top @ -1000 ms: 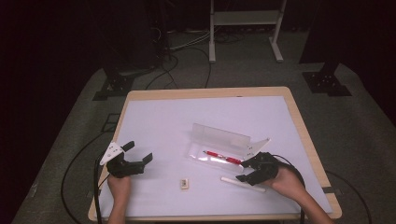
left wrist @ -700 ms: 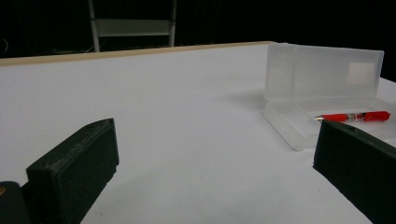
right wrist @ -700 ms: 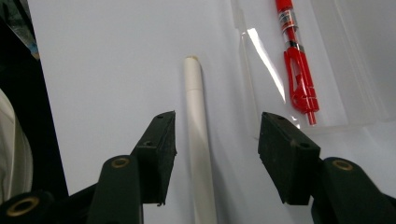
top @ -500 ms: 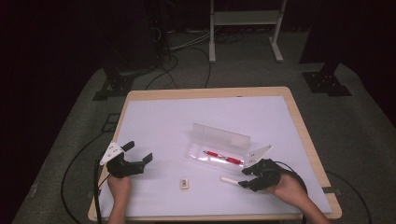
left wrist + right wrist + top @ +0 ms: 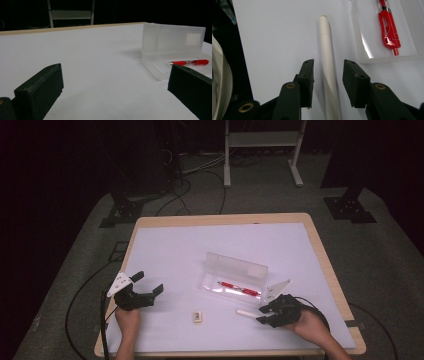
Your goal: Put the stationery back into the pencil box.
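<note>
A white pen [image 5: 245,312] lies on the white table top [image 5: 200,245] near the front edge. My right gripper [image 5: 260,314] points left along it. In the right gripper view the white pen [image 5: 325,40] runs between the two jaws of the right gripper [image 5: 329,75], with a gap on each side. The jaws have just been closing and the pads are not touching it. A red pen [image 5: 239,289] lies in the open clear case [image 5: 235,267] just beyond. My left gripper [image 5: 149,282] rests open at the front left, holding nothing.
A small eraser [image 5: 198,316] lies between the two hands. In the left gripper view the case lid [image 5: 172,38] stands upright, with the red pen [image 5: 190,62] in the tray below it. A person's hands hold both grippers at the near edge.
The right gripper has shifted slightly toward the near edge, and its jaws have narrowed around the white pen. The left gripper has stayed put.
</note>
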Available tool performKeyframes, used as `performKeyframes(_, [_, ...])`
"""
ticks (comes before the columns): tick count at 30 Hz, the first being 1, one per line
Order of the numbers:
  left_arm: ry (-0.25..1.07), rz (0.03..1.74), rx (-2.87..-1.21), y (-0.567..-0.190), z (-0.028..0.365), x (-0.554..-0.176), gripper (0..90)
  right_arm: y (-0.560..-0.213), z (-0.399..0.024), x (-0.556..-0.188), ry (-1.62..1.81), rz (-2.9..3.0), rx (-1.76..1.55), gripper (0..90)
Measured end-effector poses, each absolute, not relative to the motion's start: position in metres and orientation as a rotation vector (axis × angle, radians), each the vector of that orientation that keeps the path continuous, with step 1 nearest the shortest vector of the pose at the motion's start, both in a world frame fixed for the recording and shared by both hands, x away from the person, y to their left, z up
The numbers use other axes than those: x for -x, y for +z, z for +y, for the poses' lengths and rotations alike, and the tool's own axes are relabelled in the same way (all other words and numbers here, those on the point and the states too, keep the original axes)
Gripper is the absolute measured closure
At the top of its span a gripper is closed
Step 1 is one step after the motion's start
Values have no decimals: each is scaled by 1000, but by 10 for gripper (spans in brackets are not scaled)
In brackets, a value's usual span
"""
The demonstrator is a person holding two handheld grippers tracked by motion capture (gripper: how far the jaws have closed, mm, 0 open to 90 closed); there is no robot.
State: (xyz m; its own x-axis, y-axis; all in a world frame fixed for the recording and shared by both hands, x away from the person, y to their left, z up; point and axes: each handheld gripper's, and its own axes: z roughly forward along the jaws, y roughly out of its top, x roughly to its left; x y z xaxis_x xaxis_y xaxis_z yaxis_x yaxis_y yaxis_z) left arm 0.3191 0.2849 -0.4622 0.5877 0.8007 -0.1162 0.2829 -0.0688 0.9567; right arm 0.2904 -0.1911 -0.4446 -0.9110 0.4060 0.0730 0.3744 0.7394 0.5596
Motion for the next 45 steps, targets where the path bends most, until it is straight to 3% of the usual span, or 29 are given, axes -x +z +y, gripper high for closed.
performKeyframes(22, [545, 921, -1635, -462, 285, -319, 0, -456, -187, -288, 863, 2882, -605, 760])
performKeyframes(45, [546, 921, -1634, -462, 285, -319, 0, -439, -181, -290, 858, 2863, -559, 782])
